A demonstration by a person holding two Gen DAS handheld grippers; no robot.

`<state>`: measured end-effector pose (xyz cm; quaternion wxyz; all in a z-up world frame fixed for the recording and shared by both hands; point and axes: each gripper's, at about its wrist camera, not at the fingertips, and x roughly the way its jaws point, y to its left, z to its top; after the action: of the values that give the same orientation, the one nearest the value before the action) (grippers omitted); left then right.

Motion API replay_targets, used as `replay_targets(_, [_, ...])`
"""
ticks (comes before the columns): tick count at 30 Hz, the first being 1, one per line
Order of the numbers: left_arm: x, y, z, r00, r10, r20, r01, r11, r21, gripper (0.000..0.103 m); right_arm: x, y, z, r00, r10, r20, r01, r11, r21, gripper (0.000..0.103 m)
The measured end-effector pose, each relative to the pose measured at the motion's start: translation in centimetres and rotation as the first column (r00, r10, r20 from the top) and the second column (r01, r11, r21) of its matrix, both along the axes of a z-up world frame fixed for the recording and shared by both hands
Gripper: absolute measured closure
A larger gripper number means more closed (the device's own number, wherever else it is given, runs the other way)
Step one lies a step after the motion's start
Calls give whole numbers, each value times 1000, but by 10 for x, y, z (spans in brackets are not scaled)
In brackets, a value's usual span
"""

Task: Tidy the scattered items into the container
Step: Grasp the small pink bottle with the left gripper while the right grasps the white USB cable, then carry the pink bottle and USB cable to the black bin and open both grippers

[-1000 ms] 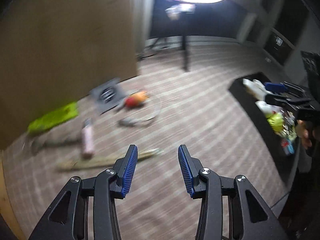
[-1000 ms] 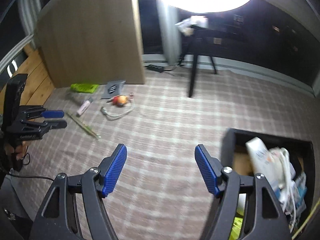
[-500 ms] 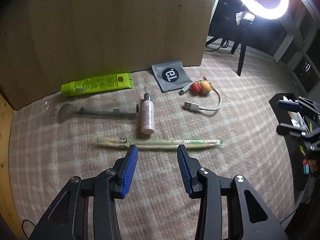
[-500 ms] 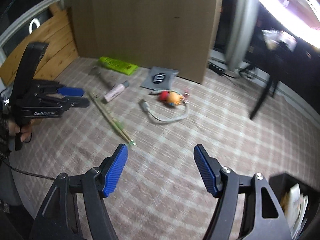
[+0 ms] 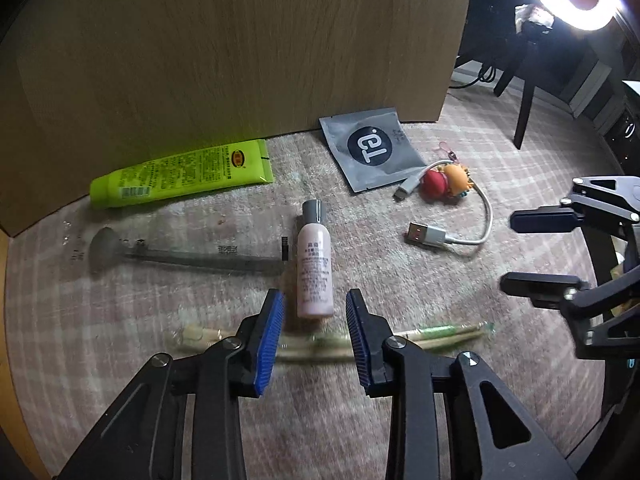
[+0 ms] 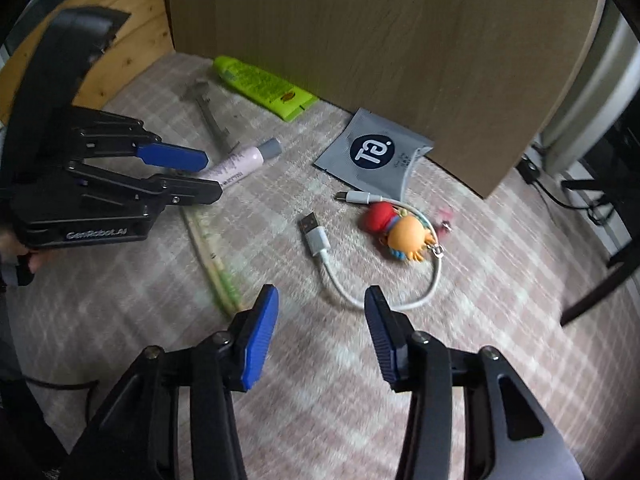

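Note:
Scattered items lie on the checked carpet. My left gripper [image 5: 314,300] is open and empty, its fingertips either side of the base of a pink bottle [image 5: 314,270], above wrapped chopsticks [image 5: 440,332]. My right gripper [image 6: 320,300] is open and empty, just short of a white USB cable [image 6: 320,244] and a red-orange toy keychain [image 6: 404,232]. A green tube [image 5: 180,174], a grey sachet [image 5: 372,146] and a wrapped spoon [image 5: 176,256] lie beyond. The left gripper also shows in the right wrist view [image 6: 208,174], and the right gripper in the left wrist view [image 5: 516,250]. The container is out of view.
A wooden panel [image 5: 240,40] stands upright right behind the items. A ring light on a black tripod [image 5: 528,72] stands at the far right. Wooden boards [image 6: 120,40] border the carpet on the left.
Both grippers swung from the open floor and the black container toward the items and moved closer. The left now straddles the pink bottle's base; the right nears the cable.

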<state>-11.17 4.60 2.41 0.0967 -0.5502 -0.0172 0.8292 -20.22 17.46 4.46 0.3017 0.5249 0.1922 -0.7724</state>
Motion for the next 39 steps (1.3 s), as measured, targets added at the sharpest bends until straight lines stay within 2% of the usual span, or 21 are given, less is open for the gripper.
replay_targets(4, [-6,3,-6,1000,-2,17,2,1000,-1,74,-9,-5,-13,1000,21,13,-22,999,35,64])
replay_targets(8, [-10,6,-9,1000,-3,23,3,1000,-10,79,-15,-6,-24,999,24,33,-25,998,51,64])
replay_targets(11, [-11,8,-9,1000,-7,21,7,1000,-24,81,-15,-7,-23,999,33,20,-34,998,48,65])
replay_targets(14, [-9,9,-9,1000,-2,14,2,999,-33,84,-13,-4,-23,1000,25,12,-25,999,42,69])
replay_targets(18, [-7,9,-7,1000,3,-6,-4,999,-41,85,-12,5,-21,1000,-7,16,7,999,37,84])
replay_targets(24, [3,12,-6,1000,-9,-2,9,1000,-16,85,-1,18,-19,998,-39,56,38,999,27,89])
replay_targets(27, [10,16,-4,1000,-25,2,25,1000,0,85,7,28,-18,994,-66,86,67,998,-5,92])
replay_targets(30, [18,20,-2,999,-34,7,33,999,36,85,17,42,-14,987,-102,124,110,992,-63,99])
replay_targets(36, [30,39,14,998,-62,-14,63,995,80,85,29,84,8,963,-207,174,241,948,-207,99])
replay_targets(39, [30,45,24,996,-79,-32,82,993,88,85,33,102,20,954,-242,179,282,928,-245,99])
